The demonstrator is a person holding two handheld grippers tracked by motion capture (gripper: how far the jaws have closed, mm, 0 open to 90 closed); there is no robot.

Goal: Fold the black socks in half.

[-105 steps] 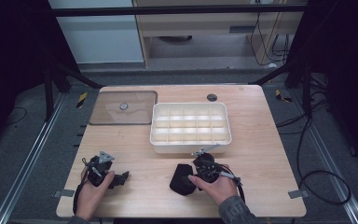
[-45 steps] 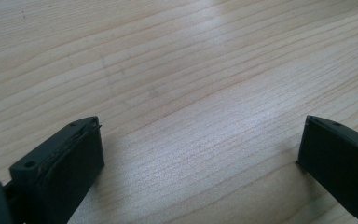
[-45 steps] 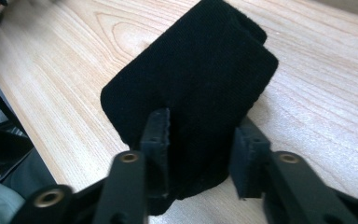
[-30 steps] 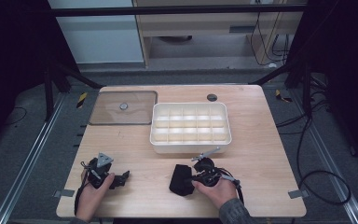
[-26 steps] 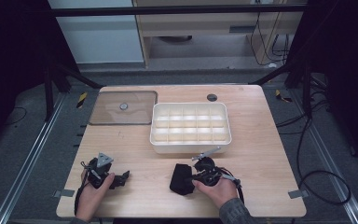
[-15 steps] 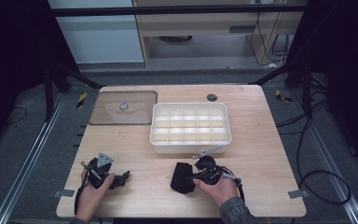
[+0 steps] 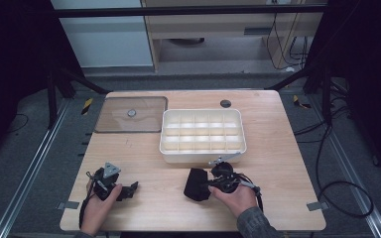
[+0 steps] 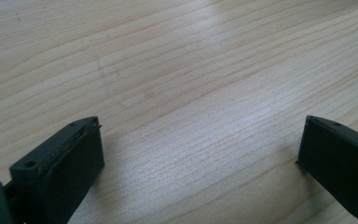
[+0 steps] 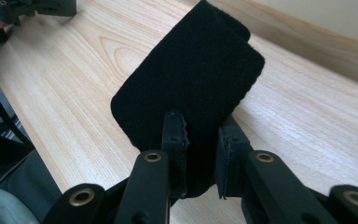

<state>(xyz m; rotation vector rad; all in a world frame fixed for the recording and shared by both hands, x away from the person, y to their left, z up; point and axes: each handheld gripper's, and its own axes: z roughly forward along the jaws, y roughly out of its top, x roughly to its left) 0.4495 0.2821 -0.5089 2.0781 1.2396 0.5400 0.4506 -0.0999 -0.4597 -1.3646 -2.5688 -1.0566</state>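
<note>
A: Right gripper (image 9: pixel 200 158), state?
B: Jaws clamped on a black cloth pouch (image 9: pixel 191 88). Flat, rounded corners, woven felt-like texture, matte. One end sits between the serrated black jaws, the rest sticks out toward the upper middle of the right gripper view.

A: Where is it in the high view?
B: Lower centre of the frame, pouch (image 7: pixel 196 184) just left of the right gripper (image 7: pixel 213 182), close below the white tray (image 7: pixel 203 154). Can't tell if it rests on the table or is slightly lifted.

A: Left gripper?
B: Jaws wide apart, nothing between them. In the left gripper view (image 8: pixel 200 154) just bare wood under them. High view: left gripper (image 7: pixel 129 188) lower left, held by a hand (image 7: pixel 96 208), grey three-cornered plate on top.

A: Table?
B: Light wood table (image 7: pixel 278 148), fine straight grain, pale, slight sheen.

A: Tray details?
B: White plastic, rectangular, rounded corners, gridded into small compartments; contents too small to tell. Centre of frame.

A: Other stuff?
B: Clear flat lid (image 7: pixel 131 115) with a small round knob, upper left of the tabletop, just left of the tray. Small dark round spot (image 7: pixel 225 103) near the far edge.
</note>
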